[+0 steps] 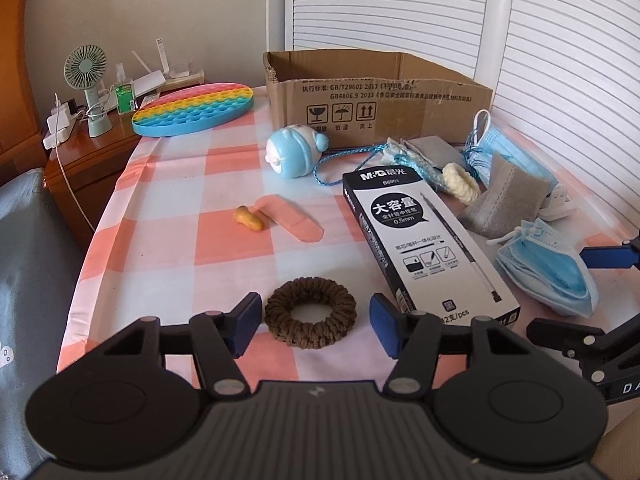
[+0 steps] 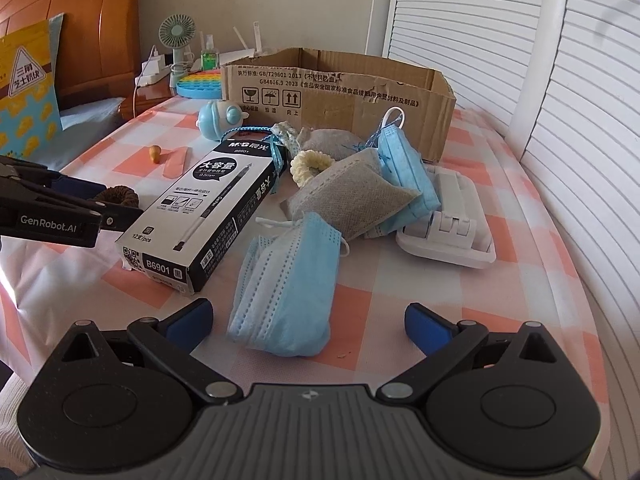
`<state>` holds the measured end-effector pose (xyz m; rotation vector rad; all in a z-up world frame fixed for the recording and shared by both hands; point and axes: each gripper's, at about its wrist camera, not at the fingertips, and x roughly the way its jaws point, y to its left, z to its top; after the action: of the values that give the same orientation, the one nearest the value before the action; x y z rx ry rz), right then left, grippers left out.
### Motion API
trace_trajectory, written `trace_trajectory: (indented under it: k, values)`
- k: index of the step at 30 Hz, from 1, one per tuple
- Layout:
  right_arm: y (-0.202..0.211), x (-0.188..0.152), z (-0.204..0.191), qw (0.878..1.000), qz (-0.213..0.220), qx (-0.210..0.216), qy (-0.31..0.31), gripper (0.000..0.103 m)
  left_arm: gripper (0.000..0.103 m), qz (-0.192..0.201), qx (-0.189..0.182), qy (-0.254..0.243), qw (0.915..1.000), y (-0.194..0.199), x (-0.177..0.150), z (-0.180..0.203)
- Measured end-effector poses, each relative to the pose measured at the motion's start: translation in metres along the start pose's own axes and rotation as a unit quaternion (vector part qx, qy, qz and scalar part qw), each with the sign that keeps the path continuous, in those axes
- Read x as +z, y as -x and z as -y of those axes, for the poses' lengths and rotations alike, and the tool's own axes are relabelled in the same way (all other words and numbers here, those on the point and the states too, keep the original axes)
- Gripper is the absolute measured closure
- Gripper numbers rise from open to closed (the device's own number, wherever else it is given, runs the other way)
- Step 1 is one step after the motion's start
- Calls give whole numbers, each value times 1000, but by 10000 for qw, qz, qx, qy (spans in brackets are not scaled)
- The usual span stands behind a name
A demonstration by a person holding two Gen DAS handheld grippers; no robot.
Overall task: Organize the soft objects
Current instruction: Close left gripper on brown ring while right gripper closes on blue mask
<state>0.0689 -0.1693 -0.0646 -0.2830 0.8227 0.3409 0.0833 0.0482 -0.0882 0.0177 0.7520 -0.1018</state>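
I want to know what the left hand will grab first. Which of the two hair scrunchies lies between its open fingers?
The brown scrunchie, between the left gripper fingers. The cream scrunchie lies farther back, beyond the pen box.

The black-and-white pen box point(image 2: 200, 216) reads "M&G", "B6901", "0.5mm" and "12支/pcs". Behind it, the cardboard box point(image 2: 340, 100) carries "GB/T29601 2013", "GB4806.9 2023" and fragile, keep-dry and this-way-up symbols. Left of the pen box, the left gripper point(image 2: 120, 210) bears "GenRobot.AI".
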Motion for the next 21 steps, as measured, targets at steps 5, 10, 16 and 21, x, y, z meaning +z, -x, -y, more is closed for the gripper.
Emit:
trace_trajectory:
  k: [5,10,16,21]
  values:
    - [-1,7,-7,9997,-101,23,227,1,44,28,-15,-13,10000,1,-1,0]
    - [-2,15,-13,9992,-147,38,379,18,45,18,-35,-29,10000,0,0,-1]
    - [0,21,-15,9987,-248,-1,455,37,56,-4,-79,-89,9999,1,2,-2]
    - [3,23,-13,9984,-285,-28,486,53,59,-53,-115,-215,9997,1,3,-1]
